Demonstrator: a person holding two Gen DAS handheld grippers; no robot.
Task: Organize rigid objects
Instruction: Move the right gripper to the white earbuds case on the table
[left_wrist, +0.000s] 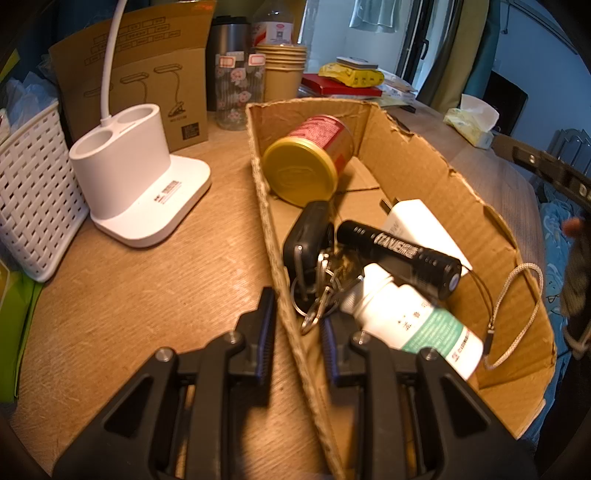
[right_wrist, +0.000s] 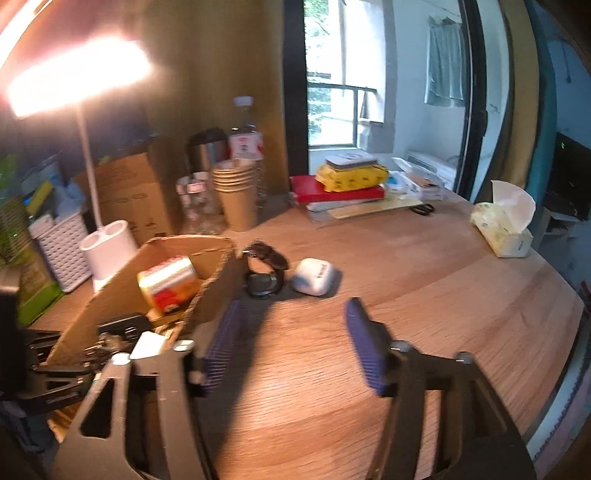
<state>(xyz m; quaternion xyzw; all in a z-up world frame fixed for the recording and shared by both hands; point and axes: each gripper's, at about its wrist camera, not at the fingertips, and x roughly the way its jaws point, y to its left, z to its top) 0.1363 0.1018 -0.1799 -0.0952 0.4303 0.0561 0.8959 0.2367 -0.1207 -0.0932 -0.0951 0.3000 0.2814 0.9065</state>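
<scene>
Cardboard box (left_wrist: 424, 155) wall sits clamped between the left gripper (left_wrist: 295, 336) pads; the right gripper (right_wrist: 291, 347) gapes empty, wristwatch (right_wrist: 264, 271) and white case (right_wrist: 314, 277) lying well ahead

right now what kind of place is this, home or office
Most likely a home, perhaps a bedroom desk: a wooden table crowded with a lit desk lamp, a tissue pack and stacked paper cups, beside a window with a curtain.
</scene>
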